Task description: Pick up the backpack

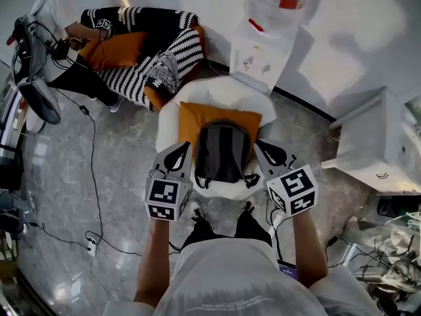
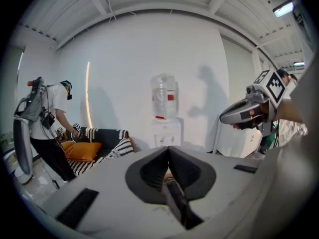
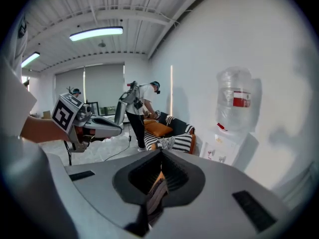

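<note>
A dark grey backpack [image 1: 222, 151] stands upright on an orange cushion [image 1: 196, 117] in a white chair [image 1: 217, 92]. My left gripper [image 1: 182, 150] is close by its left side and my right gripper [image 1: 261, 147] close by its right side, both pointing at the chair. Both have their jaws together with nothing gripped. In the left gripper view, the left gripper [image 2: 168, 151] shows only a thin slit between its pads. In the right gripper view, the right gripper [image 3: 160, 156] shows a strip of the backpack [image 3: 157, 193] through its slit.
A water dispenser [image 1: 263, 51] stands against the wall behind the chair. A striped sofa [image 1: 161, 51] is at the back left, with a person [image 1: 59, 18] bent over it. A white cabinet [image 1: 375, 143] is to the right. Cables [image 1: 92, 176] trail over the floor.
</note>
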`<state>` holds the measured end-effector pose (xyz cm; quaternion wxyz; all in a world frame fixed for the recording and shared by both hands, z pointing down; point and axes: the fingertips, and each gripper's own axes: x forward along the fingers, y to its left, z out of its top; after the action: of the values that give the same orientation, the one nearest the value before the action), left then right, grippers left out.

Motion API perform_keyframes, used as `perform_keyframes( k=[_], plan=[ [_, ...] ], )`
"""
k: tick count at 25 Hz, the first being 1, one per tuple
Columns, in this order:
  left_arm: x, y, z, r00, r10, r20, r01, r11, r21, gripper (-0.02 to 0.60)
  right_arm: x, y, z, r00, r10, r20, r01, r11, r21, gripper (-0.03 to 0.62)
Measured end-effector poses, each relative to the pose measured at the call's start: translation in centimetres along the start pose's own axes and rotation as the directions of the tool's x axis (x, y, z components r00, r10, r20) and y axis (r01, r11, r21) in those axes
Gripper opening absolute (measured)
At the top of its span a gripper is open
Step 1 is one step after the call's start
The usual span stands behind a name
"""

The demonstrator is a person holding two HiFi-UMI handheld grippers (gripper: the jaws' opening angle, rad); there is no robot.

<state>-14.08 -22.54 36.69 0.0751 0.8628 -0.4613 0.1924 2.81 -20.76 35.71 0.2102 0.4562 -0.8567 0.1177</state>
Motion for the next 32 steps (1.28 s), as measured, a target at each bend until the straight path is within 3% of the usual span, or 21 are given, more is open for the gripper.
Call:
perform_keyframes(
  k=[16,27,32],
  plan=[
    [5.5,0.8,-5.2,0.985,-0.143,-0.097,0.143,0.99,-0.007,0.086,3.9,-2.0,-6.0,0.994,-0.08,-0.077,0.089,0.988,0.126,0.008],
    [8.9,0.4,-9.9,0.976,-0.15,-0.158,0.144,0.988,-0.05,0.101,6.6,-3.4,-11.8,0.991,-0.047,-0.127,0.075,0.973,0.219,0.065],
    [10.3,0.9,-13.7,0.969,-0.145,-0.201,0.131,0.988,-0.078,0.109,9.4,-3.1,-15.9,0.986,0.004,-0.166,0.039,0.967,0.252,0.133]
  ],
)
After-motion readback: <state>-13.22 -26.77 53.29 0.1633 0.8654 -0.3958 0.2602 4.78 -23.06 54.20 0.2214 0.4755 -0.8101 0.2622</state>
